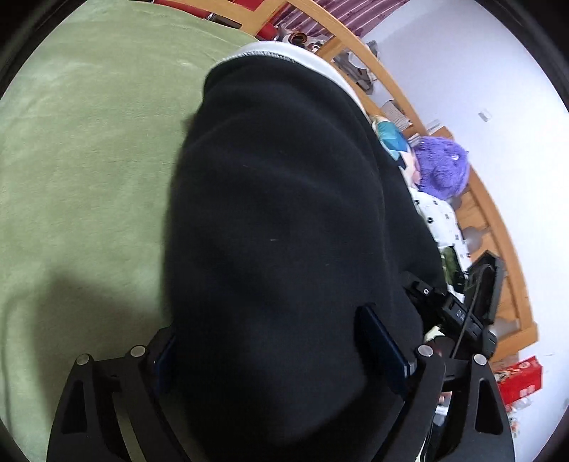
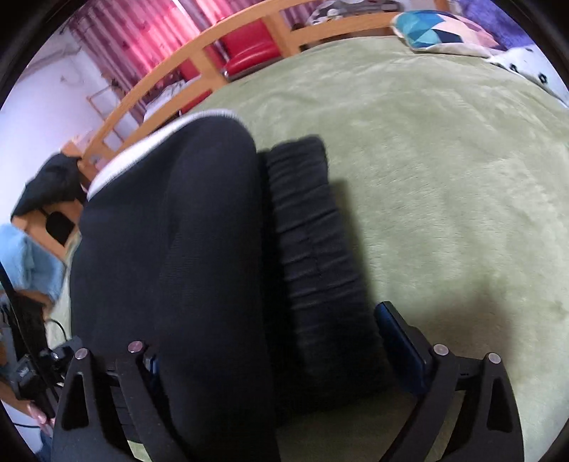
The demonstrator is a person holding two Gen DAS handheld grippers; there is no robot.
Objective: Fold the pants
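Black pants [image 1: 284, 195] lie folded in a long bundle on the green blanket [image 1: 89, 142], with a white-grey edge at the far end. My left gripper [image 1: 275, 348] stands wide open over the near end, the cloth bulging between its blue pads and hiding part of the left one. In the right wrist view the same pants [image 2: 177, 248] show their ribbed waistband [image 2: 313, 248] alongside the smooth fold. My right gripper [image 2: 277, 355] is open wide across both, and its right pad [image 2: 402, 344] stands just clear of the waistband.
A wooden bed frame [image 2: 170, 71] runs behind the blanket [image 2: 444, 177]. A patterned pillow [image 2: 441, 32], a purple plush [image 1: 441, 167] and a red chair [image 2: 249, 49] sit at the far side. A dark garment [image 2: 49, 184] hangs on the frame's corner.
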